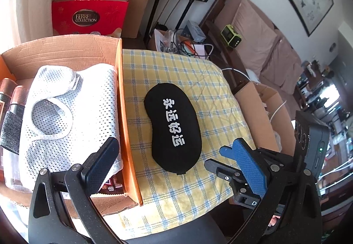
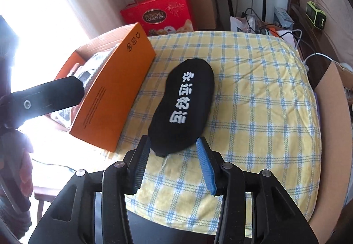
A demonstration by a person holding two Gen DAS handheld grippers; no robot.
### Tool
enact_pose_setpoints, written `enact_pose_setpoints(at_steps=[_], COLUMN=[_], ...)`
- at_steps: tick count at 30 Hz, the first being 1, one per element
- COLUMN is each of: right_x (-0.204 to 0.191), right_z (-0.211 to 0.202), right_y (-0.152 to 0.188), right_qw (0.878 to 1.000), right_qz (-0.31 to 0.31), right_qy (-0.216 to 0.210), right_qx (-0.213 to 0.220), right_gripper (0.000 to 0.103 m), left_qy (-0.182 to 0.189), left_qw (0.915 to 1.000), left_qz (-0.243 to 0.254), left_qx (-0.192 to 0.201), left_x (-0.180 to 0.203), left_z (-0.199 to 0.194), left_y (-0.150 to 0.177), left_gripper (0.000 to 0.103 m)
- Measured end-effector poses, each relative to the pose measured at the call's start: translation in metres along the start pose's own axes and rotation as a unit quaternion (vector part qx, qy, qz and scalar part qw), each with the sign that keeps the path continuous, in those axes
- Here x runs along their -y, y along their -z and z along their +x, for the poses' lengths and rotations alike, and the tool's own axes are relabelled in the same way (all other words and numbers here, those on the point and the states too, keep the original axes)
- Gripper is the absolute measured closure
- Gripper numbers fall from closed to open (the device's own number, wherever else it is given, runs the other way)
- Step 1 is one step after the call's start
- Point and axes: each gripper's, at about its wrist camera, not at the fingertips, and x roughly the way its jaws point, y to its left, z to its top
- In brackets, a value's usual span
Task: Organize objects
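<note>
Now, starting at your far left, the orange box [image 1: 129,133] sits on the checked cloth [image 1: 198,76] with its flaps up. Inside it lies a white mesh garment [image 1: 66,111], and against the box's left wall stand some copper-capped bottles [image 1: 15,98]; what they hold is too cut off to tell.

Your left gripper [image 1: 179,151] has its jaws spread wide, with nothing pressed between them. Its dark finger hangs over the near end of the garment inside the box, while its blue finger [image 1: 249,166] sits out over the cloth's right side.

Moving right, the black eye mask [image 1: 173,127] lies flat on the cloth, just beside the box's long wall and apart from it, white characters facing up.

Your right gripper [image 2: 173,144] sits at the mask's [image 2: 183,107] near end, jaws parted. That end lies between the blue pads [image 2: 204,162]; whether the pads touch the fabric I cannot tell, though they do not appear to pinch it.

Further right, past the cloth's edge, stands a brown carton [image 2: 331,98], and behind everything are red gift bags [image 2: 158,14].
</note>
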Motion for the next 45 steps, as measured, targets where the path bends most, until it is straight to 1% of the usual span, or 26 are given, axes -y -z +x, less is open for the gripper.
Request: enact_pose_setpoints(at_steps=[1, 3, 4, 5, 10, 16, 17, 21, 23, 25, 26, 27, 29, 31, 33, 38, 41, 43, 45], right_x=[0.001, 0.004, 0.006, 0.009, 0.027, 0.041, 0.042, 0.033, 0.03, 0.029, 0.029, 0.029, 0.028, 0.03, 0.033, 0.048, 0.063, 0.07, 0.076], right_z=[0.0, 0.001, 0.002, 0.004, 0.02, 0.042, 0.045, 0.052, 0.056, 0.06, 0.06, 0.059, 0.055, 0.05, 0.042, 0.014, 0.002, -0.005, -0.011], right_y=[0.0, 0.0, -0.001, -0.001, -0.001, -0.001, -0.001, -0.005, -0.007, -0.006, -0.005, -0.004, -0.003, -0.001, 0.001, 0.01, 0.019, 0.023, 0.027], right_qw=[1.0, 1.0, 0.999, 0.999, 0.998, 0.992, 0.991, 0.99, 0.991, 0.989, 0.989, 0.989, 0.99, 0.99, 0.991, 0.995, 0.994, 0.994, 0.993], right_qz=[0.003, 0.008, 0.011, 0.017, 0.063, 0.126, 0.131, 0.129, 0.127, 0.13, 0.13, 0.127, 0.123, 0.122, 0.119, 0.097, 0.106, 0.111, 0.118], right_qy=[0.005, 0.028, 0.04, 0.042, 0.03, -0.027, -0.034, -0.049, -0.05, -0.062, -0.067, -0.07, -0.07, -0.073, -0.068, -0.023, -0.015, -0.007, -0.008], right_qx=[0.001, 0.006, 0.007, 0.007, 0.004, 0.001, 0.001, 0.003, -0.004, -0.01, -0.013, -0.013, -0.009, -0.009, -0.008, 0.0, 0.002, 0.007, 0.012], right_gripper=[0.056, 0.048, 0.046, 0.046, 0.046, 0.047, 0.049, 0.067, 0.07, 0.078, 0.087, 0.091, 0.095, 0.097, 0.097, 0.097, 0.097, 0.097, 0.095], left_qy=[0.0, 0.001, 0.001, 0.001, 0.0, -0.003, -0.002, -0.004, -0.003, -0.002, -0.002, -0.003, 0.001, 0.005, -0.004, 0.009, 0.019, 0.017, 0.014], left_qw=[1.0, 1.0, 1.0, 1.0, 1.0, 1.0, 1.0, 1.0, 1.0, 1.0, 1.0, 1.0, 1.0, 0.9999, 0.9999, 0.9993, 0.9988, 0.9987, 0.9984], left_qz=[-0.002, -0.003, -0.004, -0.004, -0.005, -0.002, -0.002, -0.002, -0.002, 0.001, 0.003, 0.004, 0.006, 0.006, 0.012, 0.036, 0.045, 0.047, 0.054], left_qx=[0.001, 0.002, 0.002, 0.003, -0.001, -0.003, -0.004, -0.005, -0.006, -0.006, -0.005, -0.005, -0.006, -0.009, -0.003, 0.007, 0.005, 0.003, -0.004], left_x=[-0.001, -0.002, -0.003, -0.003, -0.004, -0.003, -0.003, -0.002, -0.002, 0.0, 0.001, 0.002, 0.004, 0.006, 0.01, 0.028, 0.037, 0.042, 0.046], left_z=[0.0, -0.002, -0.002, -0.003, -0.001, 0.0, 0.001, 0.001, 0.001, 0.001, 0.001, 0.001, 0.003, 0.006, 0.005, 0.0, 0.003, 0.008, 0.015], left_y=[0.0, 0.0, 0.001, 0.001, 0.003, 0.005, 0.004, 0.005, 0.006, 0.007, 0.007, 0.008, 0.009, 0.011, 0.014, 0.026, 0.032, 0.036, 0.043], left_gripper=[0.0, 0.0, 0.0, 0.0, 0.0, 0.0, 0.0, 0.0, 0.0, 0.0, 0.0, 0.0, 0.0, 0.0, 0.0, 0.0, 0.0, 0.0, 0.0])
